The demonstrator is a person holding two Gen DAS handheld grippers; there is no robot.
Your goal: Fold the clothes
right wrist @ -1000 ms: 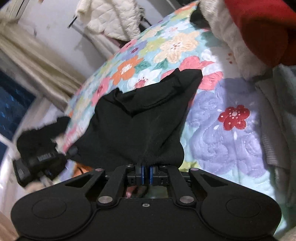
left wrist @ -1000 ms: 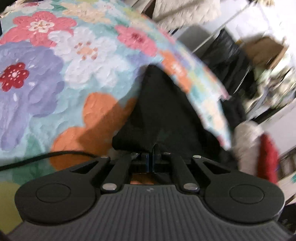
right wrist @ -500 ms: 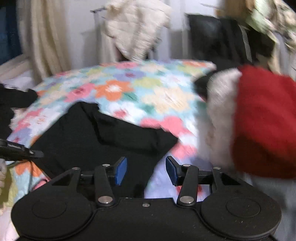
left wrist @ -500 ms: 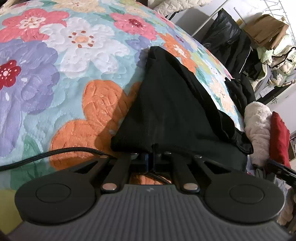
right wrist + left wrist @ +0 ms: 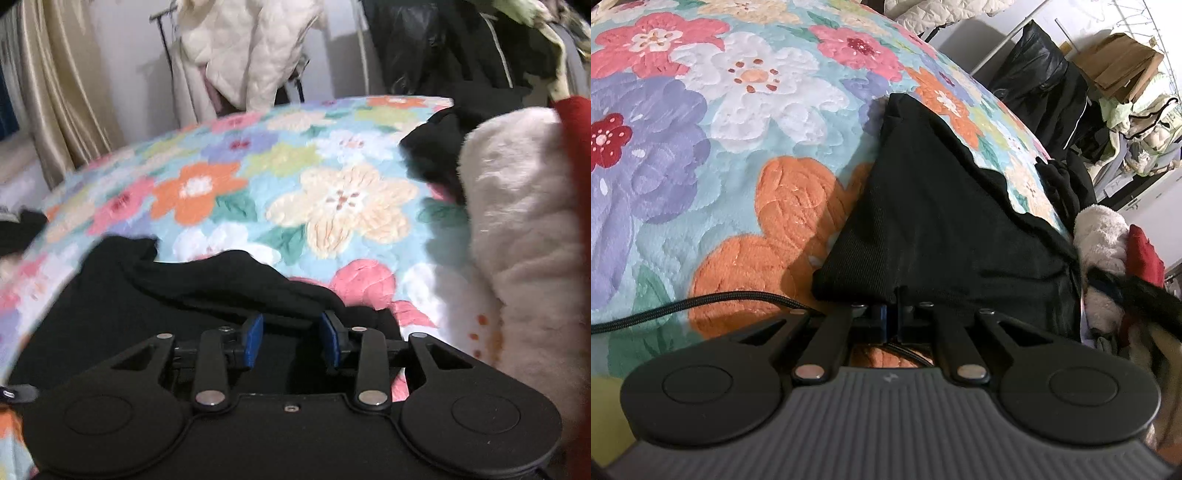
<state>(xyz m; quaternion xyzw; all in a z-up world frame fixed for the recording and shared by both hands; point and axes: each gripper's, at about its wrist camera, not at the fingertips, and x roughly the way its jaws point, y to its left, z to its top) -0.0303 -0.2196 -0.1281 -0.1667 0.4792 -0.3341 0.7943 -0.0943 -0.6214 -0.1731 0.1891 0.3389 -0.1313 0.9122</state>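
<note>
A black garment (image 5: 934, 221) lies on the floral quilt (image 5: 738, 155). My left gripper (image 5: 895, 314) is shut on the garment's near edge, which drapes over the fingertips. In the right wrist view the same garment (image 5: 147, 295) lies flat with a folded ridge across it. My right gripper (image 5: 291, 334) is open, its blue pads (image 5: 254, 338) just in front of that ridge, holding nothing. The right gripper also shows at the right edge of the left wrist view (image 5: 1130, 291).
A white fluffy garment (image 5: 517, 240) and a red one (image 5: 576, 122) are piled at the right. Another black item (image 5: 432, 147) lies beyond. A black cable (image 5: 683, 306) runs across the quilt. Coats hang on a rack (image 5: 236, 55) behind the bed.
My right gripper let go of the black garment, opened and swung toward the pile, then came down at the garment's folded ridge. My left gripper kept its hold and barely moved.
</note>
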